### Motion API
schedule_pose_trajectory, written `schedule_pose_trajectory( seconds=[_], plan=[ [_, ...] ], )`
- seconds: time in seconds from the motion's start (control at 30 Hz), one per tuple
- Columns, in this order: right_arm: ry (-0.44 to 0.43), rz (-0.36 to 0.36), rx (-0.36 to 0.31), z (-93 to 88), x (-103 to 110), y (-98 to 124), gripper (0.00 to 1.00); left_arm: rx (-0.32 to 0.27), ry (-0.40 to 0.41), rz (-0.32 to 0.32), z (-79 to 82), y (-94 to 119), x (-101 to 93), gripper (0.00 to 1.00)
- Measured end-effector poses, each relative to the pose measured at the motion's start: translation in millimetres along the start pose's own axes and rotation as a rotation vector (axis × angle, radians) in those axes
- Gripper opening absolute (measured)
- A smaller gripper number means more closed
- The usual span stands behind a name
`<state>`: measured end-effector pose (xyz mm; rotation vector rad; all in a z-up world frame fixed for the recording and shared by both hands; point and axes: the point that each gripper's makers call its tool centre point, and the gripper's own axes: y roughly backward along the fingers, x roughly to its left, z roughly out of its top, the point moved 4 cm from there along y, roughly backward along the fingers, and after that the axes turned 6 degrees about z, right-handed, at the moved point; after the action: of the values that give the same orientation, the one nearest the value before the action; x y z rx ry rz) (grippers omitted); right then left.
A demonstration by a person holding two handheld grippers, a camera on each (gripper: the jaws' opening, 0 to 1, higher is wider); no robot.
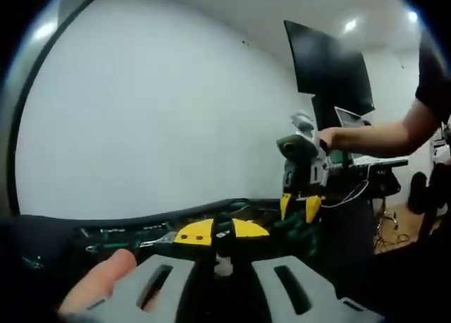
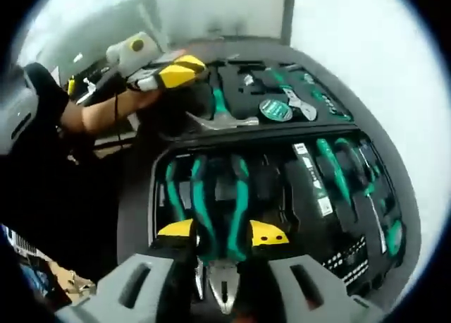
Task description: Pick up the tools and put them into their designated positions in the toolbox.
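Note:
An open black toolbox (image 2: 158, 196) holds green-handled tools in foam slots: pliers (image 2: 173, 189) at the left, screwdrivers (image 2: 338, 168) at the right, a round tape measure (image 2: 276, 110) in the far half. My right gripper (image 2: 222, 231) is shut on green-handled pliers (image 2: 225, 288), their steel nose pointing toward the camera, above the near half. My left gripper (image 2: 176, 72) hovers over the far left corner, by a silver-headed tool (image 2: 222, 120). In the left gripper view its yellow tips (image 1: 222, 231) stand almost together around a small black tool (image 1: 224, 234). The right gripper (image 1: 299, 209) hangs above the toolbox (image 1: 127, 233).
A white wall (image 1: 155, 111) rises behind the toolbox. A black monitor (image 1: 328, 62) and a cluttered desk (image 1: 373, 164) stand at the right. A person's arm (image 1: 380, 132) reaches to the right gripper. A fingertip (image 1: 99, 284) rests on my left jaw.

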<state>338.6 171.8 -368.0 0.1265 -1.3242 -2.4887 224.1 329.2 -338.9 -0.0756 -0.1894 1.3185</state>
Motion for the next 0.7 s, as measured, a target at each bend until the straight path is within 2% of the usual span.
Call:
schedule_pose_trajectory(
  seconds=[0.03,0.17,0.23,0.27,0.33,0.37,0.53,0.57,0.6,0.63,0.67,0.7],
  plan=[
    [-0.018,0.011,0.013,1.3,-1,-2,0.24,0.000,-0.001,0.001,-0.1,0,0.0,0.10],
    [0.030,0.029,0.020,3.8,-9,-5,0.24,0.007,-0.010,0.003,-1.5,-1,0.1,0.10],
    [0.045,0.017,0.030,6.7,-15,-9,0.24,0.011,-0.016,0.004,-2.3,-1,-0.2,0.10],
    [0.046,0.012,0.055,5.5,-19,-11,0.23,0.013,-0.018,0.005,-2.6,-1,-0.3,0.10],
    [0.055,-0.001,0.057,8.0,-22,-11,0.23,0.017,-0.024,0.006,-3.2,-1,-0.5,0.10],
    [0.088,-0.023,0.063,9.7,-25,-11,0.23,0.017,-0.025,0.006,-3.2,-1,-0.6,0.10],
    [0.101,-0.051,0.091,10.4,-30,-12,0.22,0.019,-0.028,0.007,-3.7,-1,-0.7,0.10],
    [0.152,-0.107,0.125,7.9,-39,-11,0.22,0.019,-0.029,0.007,-3.7,-1,-0.8,0.10],
    [0.242,-0.096,0.145,6.9,-38,-14,0.22,0.019,-0.029,0.007,-3.7,-1,-0.9,0.10],
    [0.192,-0.101,0.144,6.3,-34,-14,0.22,0.019,-0.029,0.007,-3.7,-1,-1.1,0.10],
    [0.198,-0.112,0.151,5.9,-33,-15,0.22,0.020,-0.031,0.007,-3.8,-1,-0.9,0.09],
    [0.242,-0.140,0.157,6.6,-33,-13,0.22,0.021,-0.032,0.007,-4.0,-1,-0.8,0.09]
  ],
)
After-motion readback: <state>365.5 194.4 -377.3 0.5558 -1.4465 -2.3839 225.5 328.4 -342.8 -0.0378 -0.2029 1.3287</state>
